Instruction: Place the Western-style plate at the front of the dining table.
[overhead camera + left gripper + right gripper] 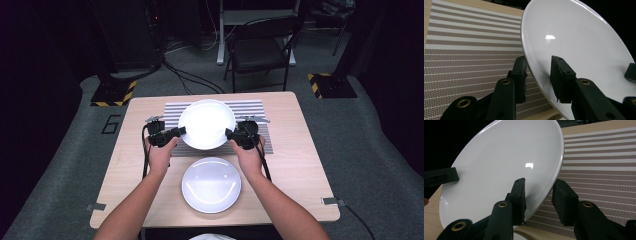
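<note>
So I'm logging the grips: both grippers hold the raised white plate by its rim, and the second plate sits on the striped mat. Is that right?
Not quite. The second plate sits on the bare wooden table, nearer the person than the striped mat, as the high view shows. Both the left gripper and right gripper do hold the raised white plate by its rim.

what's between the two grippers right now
The upper white plate, gripped at opposite rims by the left gripper and right gripper, seen in the high view.

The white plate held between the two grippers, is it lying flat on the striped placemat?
No, the white plate is tilted up off the striped placemat, its rim pinched by the left gripper.
</note>
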